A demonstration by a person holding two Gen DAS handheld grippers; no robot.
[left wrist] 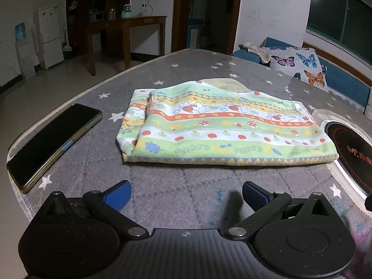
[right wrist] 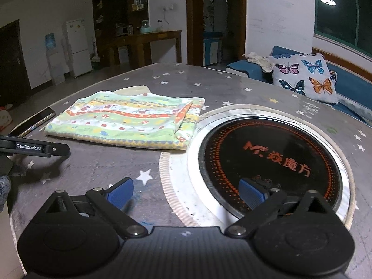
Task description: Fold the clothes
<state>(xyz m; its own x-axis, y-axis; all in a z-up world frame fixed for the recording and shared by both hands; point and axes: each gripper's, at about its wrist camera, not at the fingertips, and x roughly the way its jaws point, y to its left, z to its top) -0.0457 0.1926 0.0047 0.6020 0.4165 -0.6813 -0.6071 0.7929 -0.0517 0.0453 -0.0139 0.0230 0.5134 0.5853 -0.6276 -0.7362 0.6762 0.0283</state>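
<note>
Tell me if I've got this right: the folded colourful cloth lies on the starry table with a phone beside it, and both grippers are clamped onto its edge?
Not quite. Both the left gripper and right gripper are open and short of the cloth, as each wrist view shows. The phone does lie beside it.

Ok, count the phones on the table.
1. The phone lies face up near the table's left edge, left of the cloth; none seen elsewhere.

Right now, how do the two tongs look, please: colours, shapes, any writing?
Both tongs, left and right, are matte black with two round disc hinges, angular link arms and ribbed blue pads. Seen from the right wrist view, the left one carries white "GenRobot.AI" lettering. No cables visible.
</note>
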